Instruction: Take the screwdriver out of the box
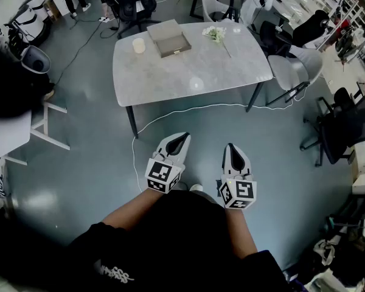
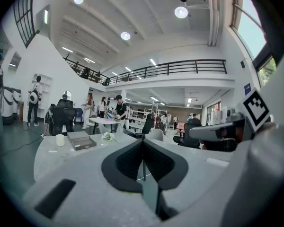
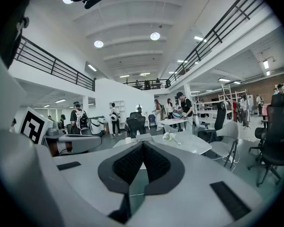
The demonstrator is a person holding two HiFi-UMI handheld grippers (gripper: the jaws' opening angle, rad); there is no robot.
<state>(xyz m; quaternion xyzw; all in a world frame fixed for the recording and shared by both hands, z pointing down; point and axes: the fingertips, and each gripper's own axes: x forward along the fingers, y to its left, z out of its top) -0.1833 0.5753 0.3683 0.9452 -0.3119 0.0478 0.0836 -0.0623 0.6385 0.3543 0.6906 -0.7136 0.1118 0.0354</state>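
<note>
A grey, stone-look table (image 1: 194, 72) fills the upper middle of the frame, with three things along its far edge. A pale cup (image 1: 139, 45) sits at the left and a flat grey box (image 1: 168, 38) just beside it. White flowers (image 1: 216, 34) lie further right, apart from both.

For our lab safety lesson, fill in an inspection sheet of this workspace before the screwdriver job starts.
Surface: grey table, few things on it.
Job's things: grey box on the table's far side; screwdriver not seen.
Clutter: white cup, flower sprig.
Grippers: left gripper and right gripper shut, empty, over the floor short of the table.
Cables: white cable on floor under table.
Surroundings: chairs, people in background.
</note>
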